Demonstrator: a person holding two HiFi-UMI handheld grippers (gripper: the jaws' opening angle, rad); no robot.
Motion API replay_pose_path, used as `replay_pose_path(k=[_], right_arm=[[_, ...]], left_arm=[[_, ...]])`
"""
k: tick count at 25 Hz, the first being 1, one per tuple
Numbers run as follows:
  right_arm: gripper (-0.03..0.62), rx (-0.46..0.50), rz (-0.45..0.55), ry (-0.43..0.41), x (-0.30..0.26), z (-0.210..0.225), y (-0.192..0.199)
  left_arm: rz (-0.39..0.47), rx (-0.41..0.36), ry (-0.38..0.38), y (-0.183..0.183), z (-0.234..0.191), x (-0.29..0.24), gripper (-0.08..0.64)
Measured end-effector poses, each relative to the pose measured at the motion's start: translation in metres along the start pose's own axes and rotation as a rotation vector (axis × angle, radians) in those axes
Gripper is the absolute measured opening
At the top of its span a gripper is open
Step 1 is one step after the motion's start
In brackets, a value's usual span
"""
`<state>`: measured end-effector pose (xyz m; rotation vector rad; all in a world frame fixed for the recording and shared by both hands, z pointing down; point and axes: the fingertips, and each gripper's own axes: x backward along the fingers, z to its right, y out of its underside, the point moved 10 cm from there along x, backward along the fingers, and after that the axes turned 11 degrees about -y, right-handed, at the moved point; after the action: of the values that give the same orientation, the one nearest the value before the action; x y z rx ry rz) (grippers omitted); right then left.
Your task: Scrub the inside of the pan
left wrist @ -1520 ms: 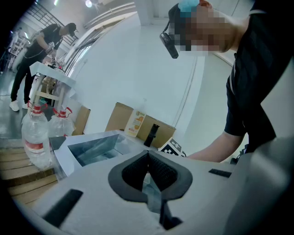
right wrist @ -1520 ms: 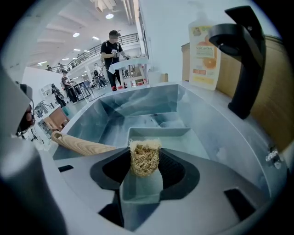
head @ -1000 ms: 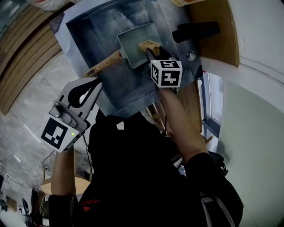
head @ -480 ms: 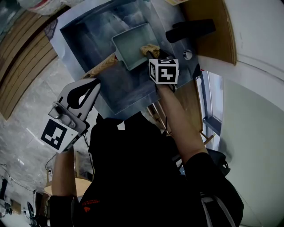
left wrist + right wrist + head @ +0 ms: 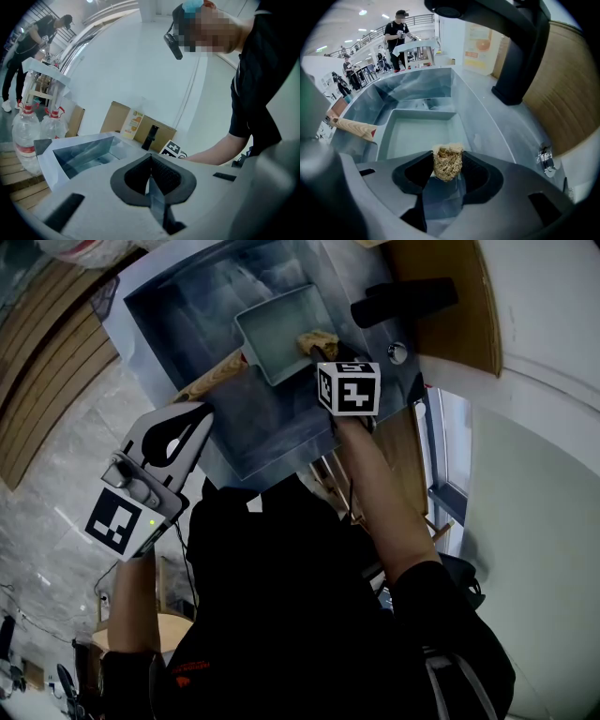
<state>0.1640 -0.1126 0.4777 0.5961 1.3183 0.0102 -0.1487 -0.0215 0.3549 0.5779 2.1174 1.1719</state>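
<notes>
A rectangular pale pan (image 5: 275, 332) with a wooden handle (image 5: 208, 379) lies in the steel sink (image 5: 187, 306). My right gripper (image 5: 320, 349) is shut on a tan fibrous scrubber (image 5: 317, 339) at the pan's right side. In the right gripper view the scrubber (image 5: 447, 162) sits pinched in my right gripper (image 5: 447, 165), just above the pan (image 5: 419, 136); its handle (image 5: 352, 127) points left. My left gripper (image 5: 200, 414) hangs outside the sink near the handle's end. In its own view my left gripper (image 5: 151, 171) is shut with nothing in it.
A black faucet (image 5: 401, 302) stands at the sink's right on a wooden counter (image 5: 459, 306), with a small metal knob (image 5: 397, 353) beside it. Water bottles (image 5: 28, 136) and cardboard boxes (image 5: 140, 129) stand past the sink. People stand far off (image 5: 398, 35).
The head view has shifted a little. The scrubber stays at the pan's right side in my right gripper, and my left gripper has barely moved.
</notes>
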Motion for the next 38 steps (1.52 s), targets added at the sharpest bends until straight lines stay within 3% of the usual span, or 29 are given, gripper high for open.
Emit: replay_pose_path(k=[15,29,38], right_arm=[[0.189,0.059,0.002,-0.103,0.010,-0.048,0.004],[0.189,0.098,0.016,-0.134,0.015,-0.085,0.004],[0.189,0.062,0.135,-0.141,0.048,-0.079,-0.007]], left_arm=[[0.030,-0.005,-0.010,0.004,0.009,0.028,0.018],[0.040,-0.013,-0.049,0.011,0.013,0.067,0.018],[0.052,-0.076,-0.050,-0.012,0.028,0.073,0.018]])
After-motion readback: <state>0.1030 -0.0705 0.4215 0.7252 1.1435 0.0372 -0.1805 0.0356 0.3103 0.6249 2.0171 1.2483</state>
